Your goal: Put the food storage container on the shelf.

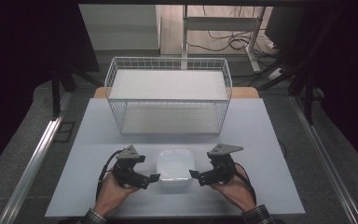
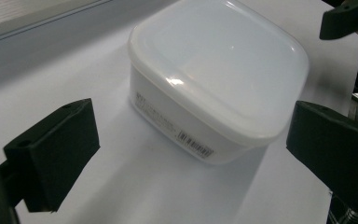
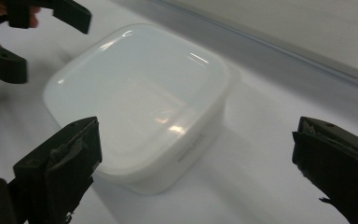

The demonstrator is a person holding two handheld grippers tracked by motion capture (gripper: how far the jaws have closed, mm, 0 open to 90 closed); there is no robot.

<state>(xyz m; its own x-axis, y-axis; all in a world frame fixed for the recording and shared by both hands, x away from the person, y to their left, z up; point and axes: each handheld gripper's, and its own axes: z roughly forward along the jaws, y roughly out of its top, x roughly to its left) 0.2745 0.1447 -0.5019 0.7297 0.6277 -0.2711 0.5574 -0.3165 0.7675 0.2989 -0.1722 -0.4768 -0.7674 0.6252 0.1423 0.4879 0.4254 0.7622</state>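
A white square plastic box with a lid [image 1: 175, 167] stands on the pale table near its front edge. My left gripper [image 1: 152, 178] is at the box's left side and my right gripper [image 1: 193, 175] at its right side, both pointing inward. In the left gripper view the box [image 2: 216, 77] lies ahead of my open jaws, a barcode label on its near wall. The right gripper view has the box [image 3: 142, 100] ahead and to the left of wide-apart jaws, with the other gripper at top left. Neither gripper touches the box.
A white wire basket [image 1: 168, 94] with a flat shelf inside stands at the back of the table [image 1: 270, 186], behind the box. Metal rails run along both sides of the table. A desk frame and cables lie on the floor beyond.
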